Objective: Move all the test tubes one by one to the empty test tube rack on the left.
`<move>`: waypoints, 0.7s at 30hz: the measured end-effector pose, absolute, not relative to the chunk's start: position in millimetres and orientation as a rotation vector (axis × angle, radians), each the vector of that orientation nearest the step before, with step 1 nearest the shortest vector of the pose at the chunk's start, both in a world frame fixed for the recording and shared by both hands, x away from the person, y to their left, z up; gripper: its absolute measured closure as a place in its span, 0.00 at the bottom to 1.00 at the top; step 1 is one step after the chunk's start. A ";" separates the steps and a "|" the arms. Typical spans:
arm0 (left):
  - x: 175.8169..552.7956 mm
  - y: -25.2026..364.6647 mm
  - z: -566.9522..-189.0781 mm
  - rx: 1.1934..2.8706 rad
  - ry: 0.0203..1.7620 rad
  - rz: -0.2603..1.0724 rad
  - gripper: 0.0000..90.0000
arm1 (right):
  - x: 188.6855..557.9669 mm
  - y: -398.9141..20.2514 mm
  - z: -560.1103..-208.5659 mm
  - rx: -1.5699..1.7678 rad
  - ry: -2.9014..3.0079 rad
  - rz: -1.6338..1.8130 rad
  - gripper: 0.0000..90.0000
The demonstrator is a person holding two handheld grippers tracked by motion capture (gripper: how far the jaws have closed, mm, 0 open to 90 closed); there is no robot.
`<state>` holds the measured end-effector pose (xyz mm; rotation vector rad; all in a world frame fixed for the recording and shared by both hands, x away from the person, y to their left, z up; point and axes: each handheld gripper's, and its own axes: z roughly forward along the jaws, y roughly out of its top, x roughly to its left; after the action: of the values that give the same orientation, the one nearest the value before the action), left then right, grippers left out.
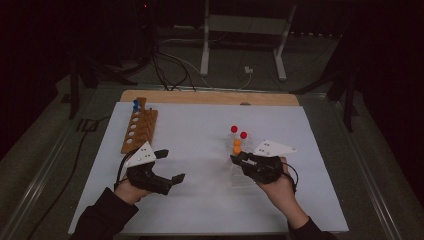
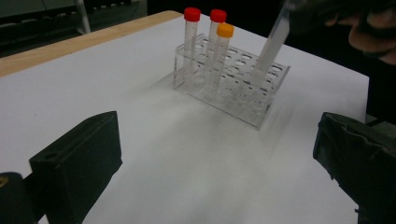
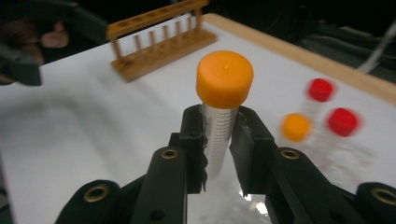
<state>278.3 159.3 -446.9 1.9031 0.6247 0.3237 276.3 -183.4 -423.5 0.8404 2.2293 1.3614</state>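
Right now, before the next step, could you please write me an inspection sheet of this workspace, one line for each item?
Surface: white table sheet, wooden edge at the far side.
Job's things: orange-capped tube clamped by the right gripper; clear rack holding two red-capped tubes and another orange-capped one.
Clutter: wooden rack at far left, blue caps at its far end.
Grippers: right shut on the tube; left gripper open, empty.
Cables: black cable left of the table, more on the floor behind.
Surroundings: dark room, white stand legs behind.

left gripper (image 1: pixel 170 165): jaws wide apart | right gripper (image 3: pixel 218 140): jaws clamped, apparently tilted
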 end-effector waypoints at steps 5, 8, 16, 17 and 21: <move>275.7 153.0 -443.7 1.904 0.595 0.312 0.02 | 273.5 -166.1 -435.9 0.804 2.301 1.335 0.83; 274.9 148.7 -444.2 1.903 0.582 0.300 0.02 | 272.7 -158.9 -442.3 0.792 2.335 1.324 0.83; 272.1 132.3 -441.5 1.900 0.520 0.271 0.07 | 266.7 -140.2 -454.8 0.742 2.411 1.302 0.83; 271.7 130.0 -441.0 1.897 0.509 0.260 0.08 | 266.1 -138.4 -455.6 0.737 2.417 1.303 0.83; 270.6 122.5 -439.9 1.894 0.477 0.249 0.18 | 264.0 -133.3 -458.5 0.726 2.438 1.299 0.83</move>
<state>270.6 122.5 -439.9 1.8938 0.4772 0.2490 264.0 -133.3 -458.5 0.7260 2.4382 1.2987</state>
